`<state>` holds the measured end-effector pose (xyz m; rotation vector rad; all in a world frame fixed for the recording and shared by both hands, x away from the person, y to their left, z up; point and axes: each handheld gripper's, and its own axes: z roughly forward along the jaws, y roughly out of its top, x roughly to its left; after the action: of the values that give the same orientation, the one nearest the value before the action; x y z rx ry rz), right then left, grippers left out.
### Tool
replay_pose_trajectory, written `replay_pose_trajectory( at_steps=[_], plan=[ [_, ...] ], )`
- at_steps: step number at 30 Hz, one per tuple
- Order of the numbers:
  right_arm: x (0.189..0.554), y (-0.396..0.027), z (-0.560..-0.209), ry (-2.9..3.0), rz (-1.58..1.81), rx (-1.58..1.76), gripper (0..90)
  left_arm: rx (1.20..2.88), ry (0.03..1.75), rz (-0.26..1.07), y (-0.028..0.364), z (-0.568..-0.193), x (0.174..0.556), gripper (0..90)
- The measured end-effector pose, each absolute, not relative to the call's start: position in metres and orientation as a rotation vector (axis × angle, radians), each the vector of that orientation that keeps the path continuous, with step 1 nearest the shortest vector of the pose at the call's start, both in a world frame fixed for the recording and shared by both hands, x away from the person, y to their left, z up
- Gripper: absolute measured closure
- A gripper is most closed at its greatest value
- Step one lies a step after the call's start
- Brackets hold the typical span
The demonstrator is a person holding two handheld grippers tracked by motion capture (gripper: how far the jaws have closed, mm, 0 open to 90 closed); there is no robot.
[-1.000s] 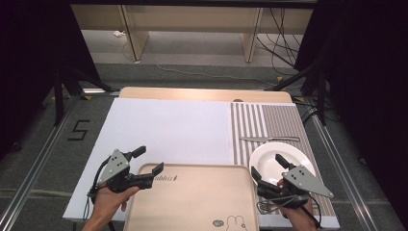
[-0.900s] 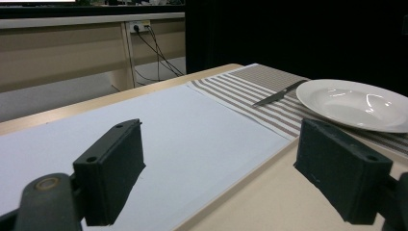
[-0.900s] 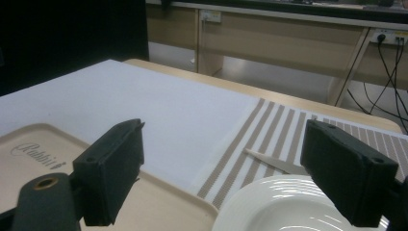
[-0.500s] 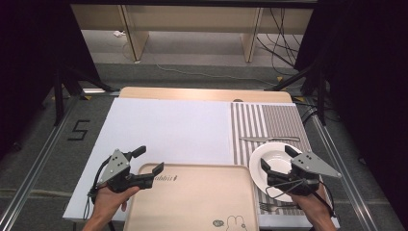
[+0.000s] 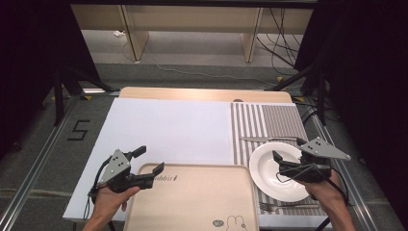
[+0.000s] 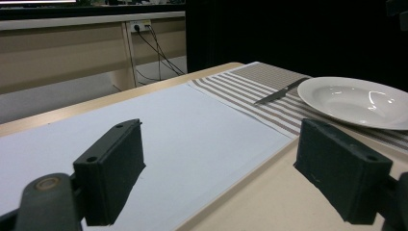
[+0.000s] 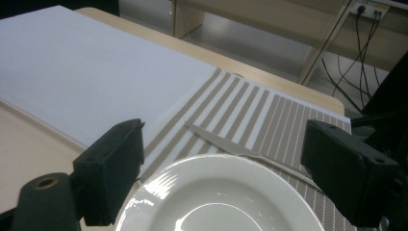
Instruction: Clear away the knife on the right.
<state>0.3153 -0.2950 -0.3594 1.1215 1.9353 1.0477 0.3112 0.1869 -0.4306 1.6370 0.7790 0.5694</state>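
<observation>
While the right gripper (image 5: 287,155) hangs over the near-right part of the white plate (image 5: 269,168) with its jaws spread wide and nothing between them, it looks to me like the plate is what it's going for. The plate sits on the striped placemat (image 5: 269,120) at the right side of the table, just right of the wooden tray (image 5: 192,202).

What could go wrong: that rim is smooth, glossy and slopes away, so if the jaws close on just the lip, I'd guess it skates out or tips. A knife (image 5: 267,139) lies on the mat right at the plate's far edge, and a fork (image 5: 284,207) at the near edge, so sliding the plate either way could drag cutlery along or knock it off the mat.

The left gripper (image 5: 149,160) is also wide open, holding nothing, hovering at the tray's far-left corner. One jaw is over the tray, the other over the white sheet (image 5: 168,127). If it clamps there and lifts one-handed, I'd expect the tray to swing.

Containers: plate is empty, clean bowl, just glare. Tray is empty too, only printed markings on it.
</observation>
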Motion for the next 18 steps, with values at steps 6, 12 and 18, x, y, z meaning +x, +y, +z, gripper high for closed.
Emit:
replay_pose_trajectory(
  at_steps=[6, 12, 18],
  plan=[
    [0.326, -0.302, -0.357, 1.944, 0.989, 1.119, 16.2, 1.639, 0.776, 0.569, 0.186, -0.431, 0.311, 16.3],
    [0.342, -0.315, -0.35, 1.987, 0.947, 1.146, 16.3, 1.643, 0.779, 0.57, 0.187, -0.431, 0.311, 16.3],
    [0.36, -0.317, -0.354, 2.092, 0.869, 1.16, 16.7, 1.645, 0.779, 0.57, 0.187, -0.431, 0.311, 16.3]
  ],
)
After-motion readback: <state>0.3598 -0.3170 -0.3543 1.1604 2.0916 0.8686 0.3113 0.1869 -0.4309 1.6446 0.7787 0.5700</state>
